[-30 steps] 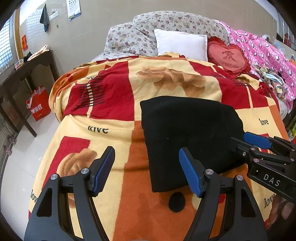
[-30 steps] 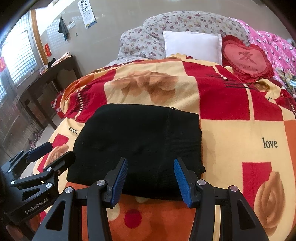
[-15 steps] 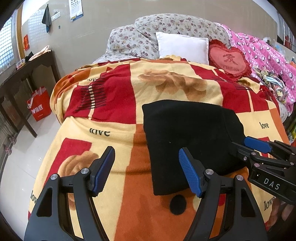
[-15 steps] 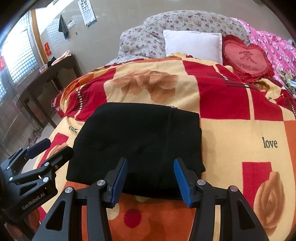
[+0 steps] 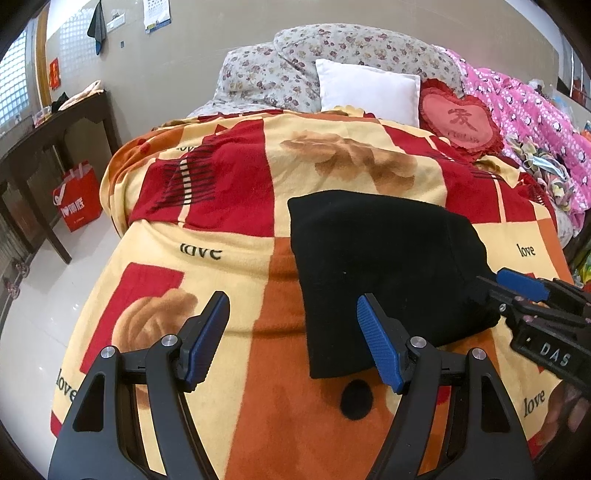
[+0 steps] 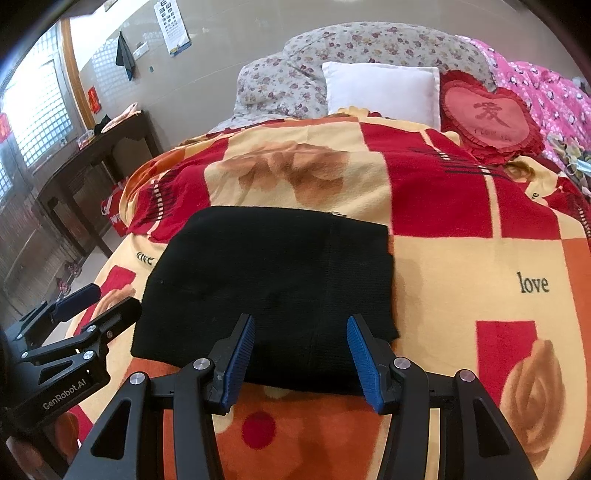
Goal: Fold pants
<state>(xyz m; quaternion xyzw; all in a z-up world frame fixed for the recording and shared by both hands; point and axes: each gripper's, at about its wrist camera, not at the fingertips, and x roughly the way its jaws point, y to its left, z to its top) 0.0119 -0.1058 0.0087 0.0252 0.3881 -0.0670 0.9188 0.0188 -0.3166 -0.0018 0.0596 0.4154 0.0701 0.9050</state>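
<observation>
folded black pants [image 6: 269, 291] are lying on the bed blanket [image 6: 461, 266]; left gripper [image 5: 291, 341] and right gripper [image 6: 299, 358] are gaping empty at 6 o'clock.

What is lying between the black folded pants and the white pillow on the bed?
Only the patterned blanket lies between the pants and the white pillow; nothing rests on that stretch. The right wrist view shows it.

Setting: home bedroom. Evidence: bed under a red, orange and cream blanket [image 5: 229, 236] printed "love"; floral pillows [image 5: 332, 62]; white pillow [image 5: 369, 90]; red heart cushion [image 5: 460, 120]; pink quilt [image 5: 532, 114]. Dark wooden side table [image 5: 55, 122] by a window, red bag [image 5: 75, 195] on tiled floor, calendar [image 6: 171, 26] on the wall.
</observation>
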